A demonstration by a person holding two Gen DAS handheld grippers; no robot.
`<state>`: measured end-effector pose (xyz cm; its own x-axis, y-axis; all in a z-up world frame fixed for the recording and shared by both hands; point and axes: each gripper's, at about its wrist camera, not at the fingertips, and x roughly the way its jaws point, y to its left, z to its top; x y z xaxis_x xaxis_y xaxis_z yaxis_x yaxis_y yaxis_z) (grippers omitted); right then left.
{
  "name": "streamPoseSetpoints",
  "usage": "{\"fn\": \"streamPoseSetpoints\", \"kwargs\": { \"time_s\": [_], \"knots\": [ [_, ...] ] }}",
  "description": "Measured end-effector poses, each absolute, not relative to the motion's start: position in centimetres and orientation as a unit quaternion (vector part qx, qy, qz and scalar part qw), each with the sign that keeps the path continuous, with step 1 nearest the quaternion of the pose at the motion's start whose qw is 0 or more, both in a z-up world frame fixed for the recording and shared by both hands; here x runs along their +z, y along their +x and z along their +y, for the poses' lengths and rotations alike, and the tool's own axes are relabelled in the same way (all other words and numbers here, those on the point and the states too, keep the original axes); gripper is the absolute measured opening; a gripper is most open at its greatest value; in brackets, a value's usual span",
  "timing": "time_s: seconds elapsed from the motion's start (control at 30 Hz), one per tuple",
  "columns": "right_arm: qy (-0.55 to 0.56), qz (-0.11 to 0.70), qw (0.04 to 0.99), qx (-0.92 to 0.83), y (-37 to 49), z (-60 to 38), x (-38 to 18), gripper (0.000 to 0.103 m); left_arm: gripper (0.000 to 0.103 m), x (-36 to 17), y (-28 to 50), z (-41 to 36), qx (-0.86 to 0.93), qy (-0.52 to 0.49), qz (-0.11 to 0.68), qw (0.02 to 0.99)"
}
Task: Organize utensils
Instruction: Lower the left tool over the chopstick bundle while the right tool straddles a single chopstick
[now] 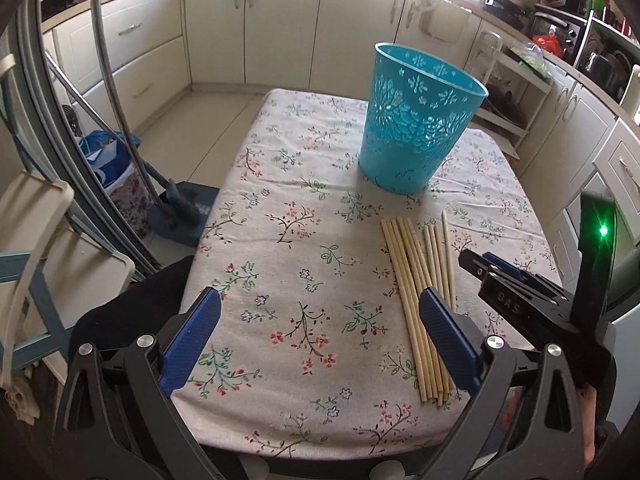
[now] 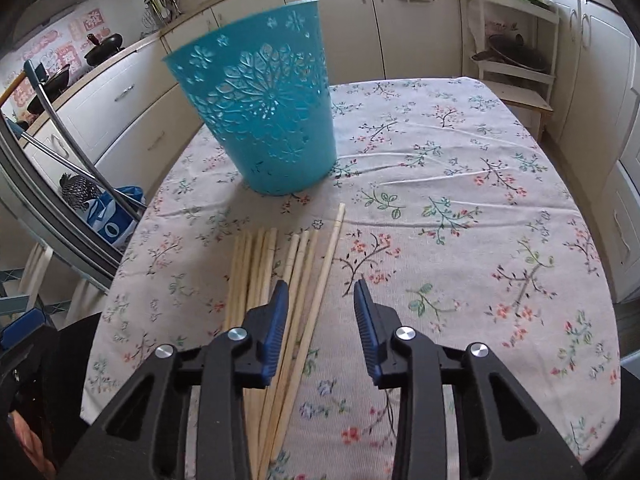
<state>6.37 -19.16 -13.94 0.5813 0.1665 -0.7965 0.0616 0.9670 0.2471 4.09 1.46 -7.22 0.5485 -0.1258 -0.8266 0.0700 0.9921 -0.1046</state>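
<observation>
Kitchen with cream cabinets [image 1: 280, 20] along the far walls, pans on the counter at far left. In the middle, a table [image 1: 280, 184] under a floral cloth. Toward the far edge of the cloth, a turquoise basket [image 1: 416, 120] with cut-out flower pattern, upright, open mouth up. Nearer, toward the front right part of the cloth as seen from the left wrist view, a loose row of pale wooden chopsticks [image 1: 412, 280], lying flat, roughly parallel, running from near the front edge toward the basket; tips short of the basket's base, not touching it. One stick [image 2: 328, 256] lying a little apart on the right of the row, reaching farther toward the basket.

Left gripper [image 1: 320, 344] low over the near edge, blue pads spread wide, nothing between them but bare cloth; right pad overlapping the row of sticks in the view, contact impossible to tell.

Right gripper [image 2: 322, 320] above the near ends of the sticks, jaws partly apart with a clear gap, nothing pinched; left pad in front of the row, the lone stick passing just inside that pad.

Beside the table on the left, a blue bag [image 1: 108, 160] on the floor.
</observation>
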Motion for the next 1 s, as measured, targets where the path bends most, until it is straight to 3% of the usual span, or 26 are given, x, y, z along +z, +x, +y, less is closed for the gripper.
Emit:
{"fn": "streamPoseSetpoints", "kwargs": {
  "time_s": [0.23, 0.37, 0.43, 0.67, 0.87, 1.0],
  "knots": [
    [0.087, 0.47, 0.878, 0.024, 9.0, -19.3, -15.8, 0.023, 0.095, -10.0, 6.9, -0.9, -0.063, -0.016, 0.491, 0.869],
    [0.05, 0.482, 0.873, 0.049, 9.5, -19.7, -15.8, 0.01, 0.095, -12.1, 9.2, -2.6, -0.066, -0.015, 0.508, 0.859],
    [0.038, 0.49, 0.869, 0.062, 9.3, -20.3, -15.7, 0.009, 0.095, -13.1, 10.3, -3.3, -0.067, -0.016, 0.514, 0.855],
    [0.044, 0.499, 0.863, 0.073, 9.5, -22.1, -15.6, 0.011, 0.085, -15.2, 12.6, -4.8, -0.056, -0.006, 0.528, 0.848],
    [0.059, 0.488, 0.866, 0.089, 9.4, -21.9, -15.7, 0.028, 0.08, -15.2, 12.8, -4.9, -0.032, 0.014, 0.524, 0.851],
    [0.063, 0.482, 0.869, 0.089, 9.3, -21.9, -15.8, 0.029, 0.079, -15.2, 13.0, -4.8, -0.03, 0.024, 0.519, 0.854]
  ]
}}
